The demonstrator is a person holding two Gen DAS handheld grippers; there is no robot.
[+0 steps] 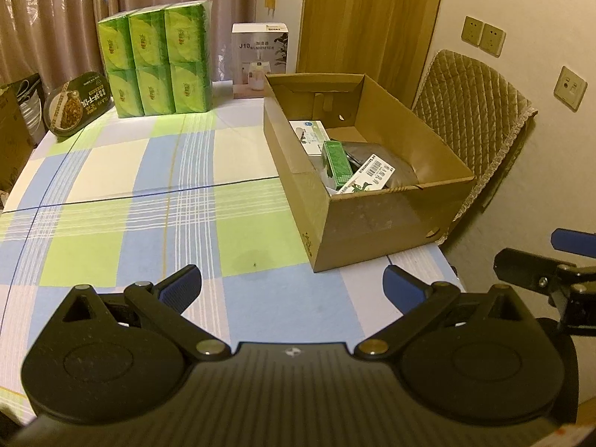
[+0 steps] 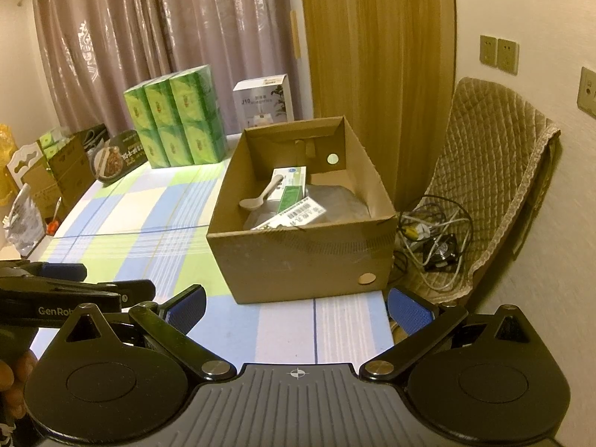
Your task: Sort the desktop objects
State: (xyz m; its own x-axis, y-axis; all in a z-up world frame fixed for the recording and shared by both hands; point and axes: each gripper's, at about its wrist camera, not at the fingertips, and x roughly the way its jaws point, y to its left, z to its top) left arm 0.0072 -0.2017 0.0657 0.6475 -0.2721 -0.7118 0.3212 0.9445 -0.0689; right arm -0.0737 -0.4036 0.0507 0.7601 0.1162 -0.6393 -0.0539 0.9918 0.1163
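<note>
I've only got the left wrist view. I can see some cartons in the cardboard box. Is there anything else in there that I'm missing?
Observer: Yes. The right wrist view shows a pale spoon lying inside the cardboard box, near its left wall.
Operator: And the chair behind the box, is anything on its seat?
Observer: A tangle of cables and a small black square device lie on the seat of the chair.
Operator: Are the right jaws holding anything?
Observer: No. The right gripper has its jaws wide open and empty, short of the box.
</note>
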